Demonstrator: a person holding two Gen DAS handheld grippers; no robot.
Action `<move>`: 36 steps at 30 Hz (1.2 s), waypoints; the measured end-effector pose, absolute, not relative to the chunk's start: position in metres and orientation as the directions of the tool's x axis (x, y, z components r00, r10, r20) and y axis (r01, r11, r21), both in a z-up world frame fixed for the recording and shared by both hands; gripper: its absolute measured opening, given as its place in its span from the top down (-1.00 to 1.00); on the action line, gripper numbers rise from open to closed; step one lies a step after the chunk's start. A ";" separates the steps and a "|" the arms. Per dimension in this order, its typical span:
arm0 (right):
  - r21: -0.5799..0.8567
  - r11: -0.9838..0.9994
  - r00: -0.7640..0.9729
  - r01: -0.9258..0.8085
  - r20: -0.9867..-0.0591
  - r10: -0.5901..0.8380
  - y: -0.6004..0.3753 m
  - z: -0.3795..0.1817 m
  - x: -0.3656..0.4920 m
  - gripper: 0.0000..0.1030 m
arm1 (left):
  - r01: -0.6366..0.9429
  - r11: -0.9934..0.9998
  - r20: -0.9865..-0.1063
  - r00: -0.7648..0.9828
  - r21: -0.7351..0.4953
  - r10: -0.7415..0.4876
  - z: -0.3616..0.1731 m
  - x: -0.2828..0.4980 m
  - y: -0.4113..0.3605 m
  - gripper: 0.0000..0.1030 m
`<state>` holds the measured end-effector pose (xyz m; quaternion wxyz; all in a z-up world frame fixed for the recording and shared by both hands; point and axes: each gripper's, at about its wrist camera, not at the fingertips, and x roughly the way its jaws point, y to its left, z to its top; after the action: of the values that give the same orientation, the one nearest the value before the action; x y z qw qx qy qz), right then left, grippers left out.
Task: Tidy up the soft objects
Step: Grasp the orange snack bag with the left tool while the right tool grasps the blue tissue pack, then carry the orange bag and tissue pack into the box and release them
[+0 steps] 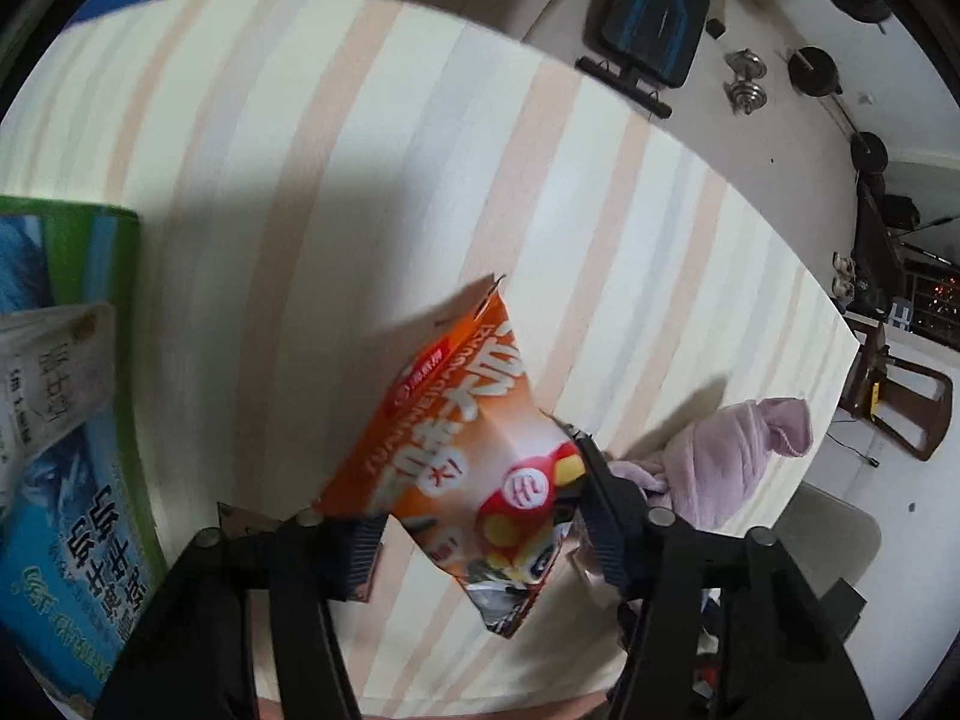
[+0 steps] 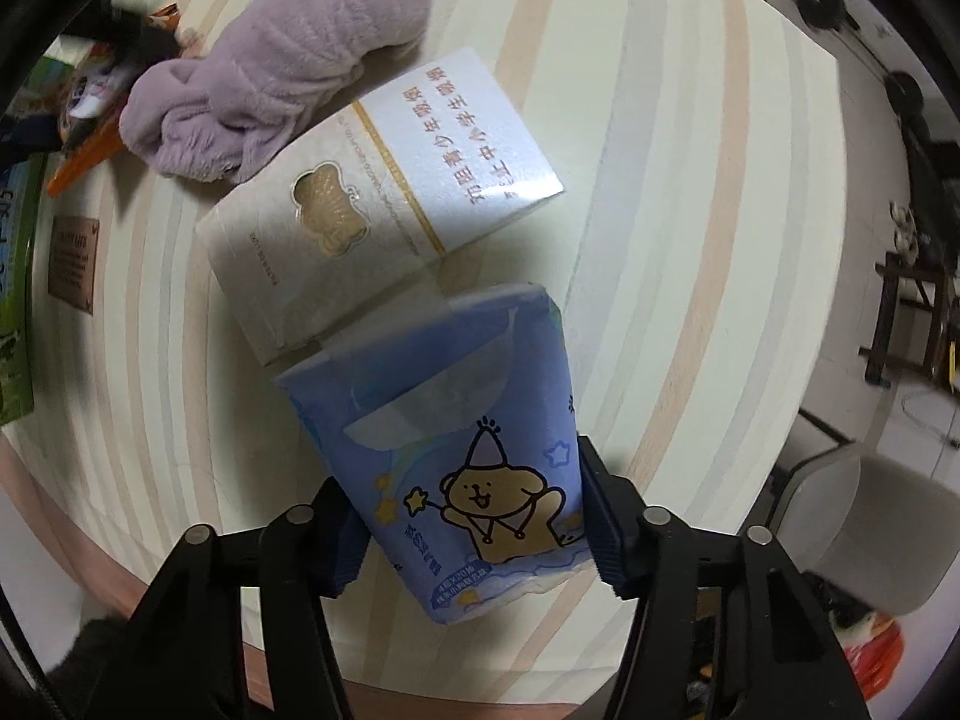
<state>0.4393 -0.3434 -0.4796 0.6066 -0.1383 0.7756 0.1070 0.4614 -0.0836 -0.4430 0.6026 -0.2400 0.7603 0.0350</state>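
In the left wrist view my left gripper [image 1: 474, 516] is shut on an orange snack bag [image 1: 456, 432] and holds it above the striped table [image 1: 300, 150]. A lilac plush towel [image 1: 732, 456] lies to its right near the table edge. In the right wrist view my right gripper [image 2: 468, 534] is shut on a blue tissue pack [image 2: 456, 456] with a bear drawing, held over the table [image 2: 690, 210]. A white tissue pack [image 2: 372, 204] lies just beyond it, and the lilac plush towel [image 2: 282, 54] lies behind that.
A blue and green package [image 1: 66, 420] with a white pack on top lies at the left. A small brown card [image 2: 73, 264] lies on the table's left part. The table edge curves at the right, with a grey chair [image 2: 858, 516] and gym gear [image 1: 654, 18] on the floor beyond.
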 end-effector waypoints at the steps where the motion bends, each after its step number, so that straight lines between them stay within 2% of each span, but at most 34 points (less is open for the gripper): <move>1: -0.005 0.944 -0.225 -0.329 -0.971 -0.084 -0.346 -0.478 0.438 -0.10 | -0.387 0.892 -0.939 -0.149 -0.234 -0.311 -0.439 0.461 -0.085 0.13; 6: 0.001 0.983 -0.252 -0.182 -0.967 -0.045 -0.369 -0.471 0.428 0.10 | -0.287 0.941 -0.963 -0.143 -0.178 -0.226 -0.430 0.447 -0.094 0.17; 12: 0.051 0.999 -0.227 -0.014 -0.973 0.047 -0.397 -0.460 0.413 0.20 | -0.138 0.979 -0.984 -0.081 -0.148 -0.160 -0.394 0.405 -0.103 0.18; 17: 0.120 0.990 -0.178 0.070 -0.975 0.131 -0.415 -0.438 0.389 0.21 | -0.025 0.984 -0.984 -0.025 -0.178 -0.179 -0.354 0.353 -0.103 0.17; 23: 0.219 0.974 -0.071 0.053 -0.972 0.223 -0.405 -0.363 0.352 0.21 | 0.003 0.972 -0.970 0.058 -0.237 -0.236 -0.292 0.293 -0.061 0.18; 30: 0.325 0.941 0.005 -0.095 -0.945 0.327 -0.287 -0.274 0.323 0.21 | -0.032 0.974 -0.967 0.132 -0.226 -0.220 -0.233 0.280 0.011 0.18; 34: 0.372 0.914 -0.003 -0.164 -0.926 0.377 -0.190 -0.251 0.314 0.21 | -0.074 0.983 -0.978 0.138 -0.169 -0.158 -0.222 0.279 0.076 0.18; 36: 0.406 0.899 -0.022 -0.165 -0.913 0.408 -0.138 -0.261 0.315 0.21 | -0.087 0.989 -0.987 0.116 -0.123 -0.113 -0.224 0.278 0.115 0.17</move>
<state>0.3153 -0.1379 -0.2610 0.6934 0.0890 0.6845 0.2065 0.2783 0.1153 -0.2244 0.7431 -0.0752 0.6649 -0.0084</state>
